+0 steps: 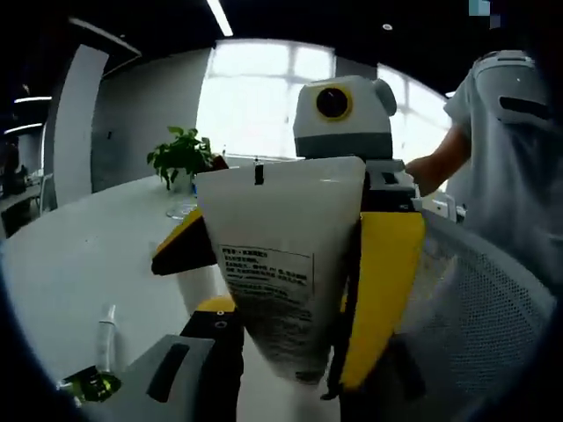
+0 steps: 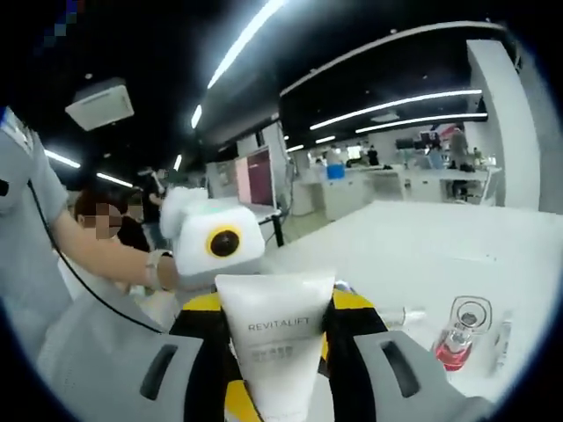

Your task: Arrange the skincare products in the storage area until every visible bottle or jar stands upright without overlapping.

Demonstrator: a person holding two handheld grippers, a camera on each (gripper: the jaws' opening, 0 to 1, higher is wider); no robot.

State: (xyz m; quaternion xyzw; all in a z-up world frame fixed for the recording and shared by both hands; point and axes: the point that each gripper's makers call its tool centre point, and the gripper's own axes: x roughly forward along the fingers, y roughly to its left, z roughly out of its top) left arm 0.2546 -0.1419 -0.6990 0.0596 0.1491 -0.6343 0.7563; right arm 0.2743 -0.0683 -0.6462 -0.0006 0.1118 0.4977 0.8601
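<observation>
— Whereabouts of the white tube (image 1: 277, 290)?
— Up off the worktop (image 1: 79, 264), crimp end uppermost, pinched from opposite sides by the right gripper (image 1: 286, 255) and the left gripper (image 2: 275, 316), fingers of both closed to its width.
— Handling?
— Probably light, soft-walled, slick; likely to buckle. Best taken gently, low, near the stiffer end.

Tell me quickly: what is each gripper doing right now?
Left gripper: closed on the white plastic squeeze tube.
Right gripper: closed on the same tube.
</observation>
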